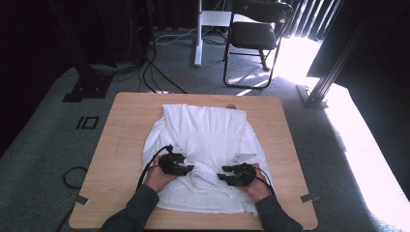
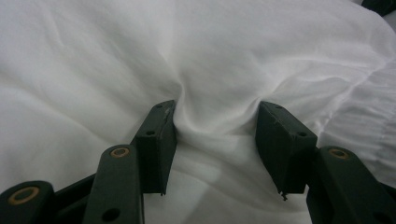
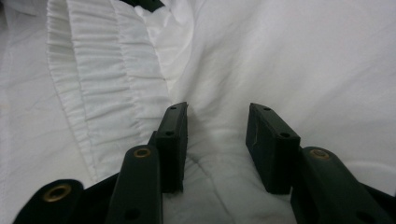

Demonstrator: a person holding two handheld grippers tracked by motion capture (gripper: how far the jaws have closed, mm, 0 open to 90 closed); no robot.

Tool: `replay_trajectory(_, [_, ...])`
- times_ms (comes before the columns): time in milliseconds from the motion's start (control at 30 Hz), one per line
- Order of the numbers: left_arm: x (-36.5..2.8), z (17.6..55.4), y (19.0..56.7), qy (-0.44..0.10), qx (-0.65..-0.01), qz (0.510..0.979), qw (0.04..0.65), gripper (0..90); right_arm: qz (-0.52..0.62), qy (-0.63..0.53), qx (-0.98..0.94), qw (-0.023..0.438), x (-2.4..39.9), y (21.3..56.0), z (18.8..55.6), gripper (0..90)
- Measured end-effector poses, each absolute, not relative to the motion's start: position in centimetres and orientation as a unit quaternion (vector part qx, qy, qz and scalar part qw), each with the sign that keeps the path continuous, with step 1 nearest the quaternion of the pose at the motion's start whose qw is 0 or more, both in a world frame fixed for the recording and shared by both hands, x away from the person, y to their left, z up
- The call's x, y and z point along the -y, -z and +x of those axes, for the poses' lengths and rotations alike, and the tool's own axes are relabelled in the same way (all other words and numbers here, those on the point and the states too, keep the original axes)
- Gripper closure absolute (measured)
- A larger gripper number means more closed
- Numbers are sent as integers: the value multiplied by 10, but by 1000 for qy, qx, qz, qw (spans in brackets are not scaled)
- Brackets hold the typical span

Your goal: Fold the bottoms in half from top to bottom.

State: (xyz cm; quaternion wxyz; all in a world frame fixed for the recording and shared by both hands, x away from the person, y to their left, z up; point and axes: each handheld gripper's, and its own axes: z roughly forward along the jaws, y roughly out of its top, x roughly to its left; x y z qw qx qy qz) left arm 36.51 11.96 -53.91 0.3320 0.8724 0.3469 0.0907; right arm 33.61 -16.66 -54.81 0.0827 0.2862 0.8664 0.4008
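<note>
white garment (image 1: 208, 140) spread mid-table (image 1: 121, 140) | L gripper (image 2: 215, 135) jaws apart, fabric bunched btwn | R gripper (image 3: 217, 140) jaws apart on cloth | likely folding, 0 folds evident, nothing pinched yet

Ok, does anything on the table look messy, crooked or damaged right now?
Nothing damaged or spilled. The white garment lies rumpled rather than flat, and its near edge hangs past the table front. The left gripper and right gripper are open, pressed into the cloth, which bunches between the left jaws.
</note>
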Motion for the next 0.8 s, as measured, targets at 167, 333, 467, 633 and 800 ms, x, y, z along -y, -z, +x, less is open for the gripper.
replay_trajectory(167, [-126, 352, 541, -87, -337, 876, 336, 495, 294, -405, -863, 64, 169, 550, 327, 605])
replay_trajectory(333, [-129, 339, 540, -77, -331, 880, 331, 495, 280, -388, -878, 25, 167, 546, 320, 608])
replay_trajectory(467, [-132, 327, 536, -92, -317, 884, 332, 496, 251, -393, -885, 16, 167, 541, 314, 571])
replay_trajectory(633, [-147, 333, 514, -137, -335, 858, 365, 447, 302, -417, -853, 91, 184, 523, 332, 464])
replay_trajectory(800, [-183, 378, 480, -191, -403, 811, 378, 442, 373, -417, -815, 153, 204, 507, 375, 457])
